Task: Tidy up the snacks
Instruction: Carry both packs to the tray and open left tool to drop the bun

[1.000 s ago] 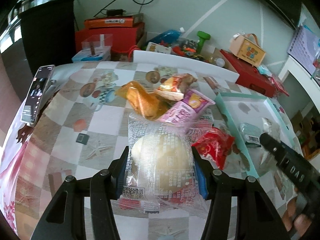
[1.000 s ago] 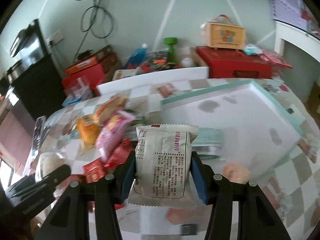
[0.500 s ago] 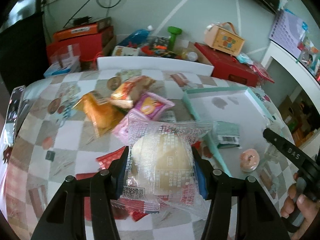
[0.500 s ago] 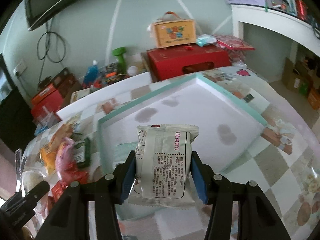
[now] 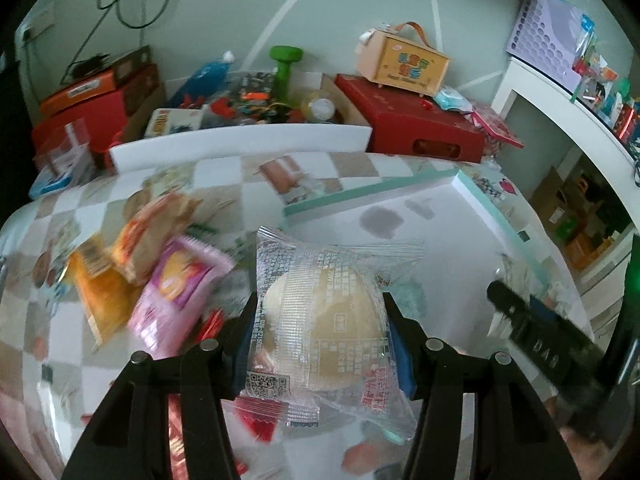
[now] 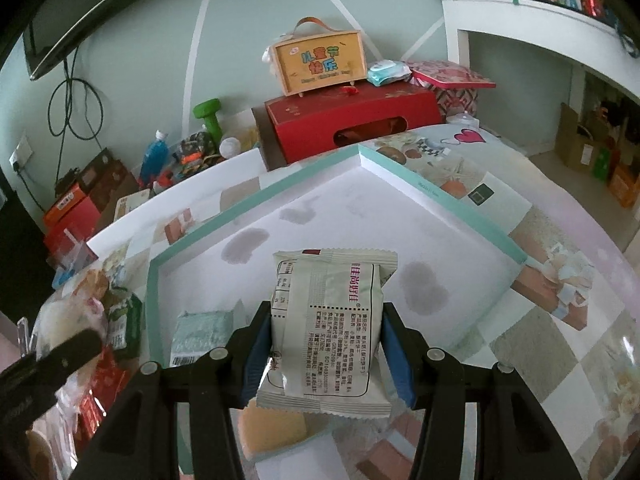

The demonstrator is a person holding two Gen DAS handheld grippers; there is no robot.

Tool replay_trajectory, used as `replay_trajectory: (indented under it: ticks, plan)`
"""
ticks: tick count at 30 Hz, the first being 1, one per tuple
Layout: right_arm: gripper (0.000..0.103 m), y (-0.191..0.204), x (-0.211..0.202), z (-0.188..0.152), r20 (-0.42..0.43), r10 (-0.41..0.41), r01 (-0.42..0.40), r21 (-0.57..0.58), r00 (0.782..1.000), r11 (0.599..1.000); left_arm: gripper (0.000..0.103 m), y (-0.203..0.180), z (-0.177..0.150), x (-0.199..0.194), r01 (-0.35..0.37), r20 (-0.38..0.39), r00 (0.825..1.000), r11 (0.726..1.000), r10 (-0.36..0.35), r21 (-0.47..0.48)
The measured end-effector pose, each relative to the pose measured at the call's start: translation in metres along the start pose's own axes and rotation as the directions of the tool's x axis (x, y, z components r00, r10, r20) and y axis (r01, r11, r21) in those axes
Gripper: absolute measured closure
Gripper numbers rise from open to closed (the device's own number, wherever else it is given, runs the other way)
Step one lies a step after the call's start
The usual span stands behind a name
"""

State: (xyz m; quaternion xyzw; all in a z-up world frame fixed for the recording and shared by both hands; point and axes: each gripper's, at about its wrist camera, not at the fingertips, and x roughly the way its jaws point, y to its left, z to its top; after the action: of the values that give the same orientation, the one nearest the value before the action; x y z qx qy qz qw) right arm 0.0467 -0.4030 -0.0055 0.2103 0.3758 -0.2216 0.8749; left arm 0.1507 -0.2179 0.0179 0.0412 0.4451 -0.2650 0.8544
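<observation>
My left gripper [image 5: 322,336] is shut on a clear-wrapped bun [image 5: 324,312] and holds it above the table near the left edge of a white tray with a teal rim [image 5: 368,194]. My right gripper [image 6: 326,344] is shut on a pale green snack packet [image 6: 328,320] and holds it over the near part of the same tray [image 6: 448,200]. A green packet [image 6: 204,330] lies in the tray at its left side. A pile of snacks lies left of the tray: a pink packet [image 5: 178,284], an orange one [image 5: 100,288] and red ones [image 6: 100,384].
The right gripper's arm [image 5: 540,340] shows at the right of the left wrist view. Behind the table stand a red box [image 6: 352,120], a yellow wooden case [image 6: 320,60], a green dumbbell [image 6: 210,114] and boxes [image 5: 92,100]. A white shelf [image 6: 520,20] is at the right.
Both grippers have swung right with their packets, from over the snack pile toward the tray. The right gripper now holds its packet over the tray.
</observation>
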Motion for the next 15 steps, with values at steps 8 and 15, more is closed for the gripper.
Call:
replay_trajectory:
  ticks: [8,15]
  plan:
    - [0.048,-0.007,0.016,0.010,-0.012,-0.008,0.008,0.012,1.000,1.000,0.046,-0.031,0.026,0.042,0.015,-0.048,0.999,0.999,-0.013,0.046]
    - [0.048,-0.009,0.026,0.017,-0.012,-0.011,0.011,0.014,1.000,1.000,0.046,-0.047,0.035,0.074,0.014,-0.083,0.996,0.998,-0.009,0.060]
